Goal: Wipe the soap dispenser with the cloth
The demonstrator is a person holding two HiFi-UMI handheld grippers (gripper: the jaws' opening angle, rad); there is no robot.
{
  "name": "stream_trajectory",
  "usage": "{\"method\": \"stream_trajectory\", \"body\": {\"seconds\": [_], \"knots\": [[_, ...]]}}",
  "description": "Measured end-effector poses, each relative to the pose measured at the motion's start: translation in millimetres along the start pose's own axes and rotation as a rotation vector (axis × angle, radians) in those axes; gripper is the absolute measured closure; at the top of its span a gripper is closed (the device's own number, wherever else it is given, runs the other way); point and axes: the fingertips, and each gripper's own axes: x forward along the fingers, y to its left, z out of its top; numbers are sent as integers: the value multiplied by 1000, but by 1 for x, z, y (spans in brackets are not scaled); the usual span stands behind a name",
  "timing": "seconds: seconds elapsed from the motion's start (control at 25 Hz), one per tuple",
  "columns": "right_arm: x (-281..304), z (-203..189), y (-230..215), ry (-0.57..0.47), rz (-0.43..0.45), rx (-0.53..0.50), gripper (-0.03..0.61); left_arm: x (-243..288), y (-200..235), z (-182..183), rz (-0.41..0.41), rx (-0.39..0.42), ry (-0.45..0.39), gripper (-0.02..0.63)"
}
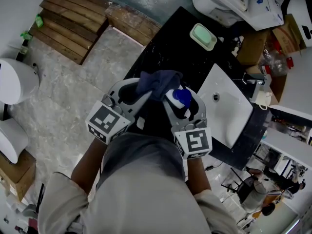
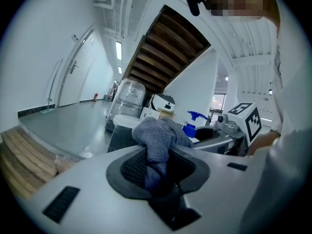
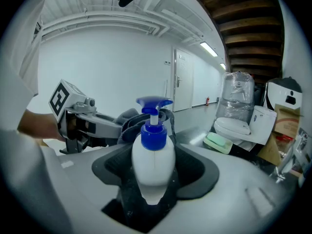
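My right gripper (image 1: 181,97) is shut on a white soap dispenser (image 3: 153,165) with a blue pump top (image 1: 183,96), held above the black counter (image 1: 165,48). My left gripper (image 1: 146,92) is shut on a dark blue-grey cloth (image 1: 158,82), which bunches up between its jaws in the left gripper view (image 2: 157,138). The cloth lies against the far side of the dispenser's pump (image 3: 155,104). In the left gripper view the blue pump (image 2: 195,117) shows just right of the cloth. Both grippers are close together over the counter.
A white basin (image 1: 225,106) with a tap (image 1: 253,81) is set in the counter at right. A green soap dish (image 1: 203,36) lies at the counter's far end. A white toilet (image 1: 222,1), boxes (image 1: 263,11) and wooden pallets (image 1: 73,21) stand beyond.
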Motion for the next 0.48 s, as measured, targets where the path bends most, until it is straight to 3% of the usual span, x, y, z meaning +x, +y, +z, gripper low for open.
{"method": "stream_trajectory", "body": {"seconds": [0.48], "knots": [[0,0,0,0,-2,4,328,5,16,-38,27,-16,133,512]]}}
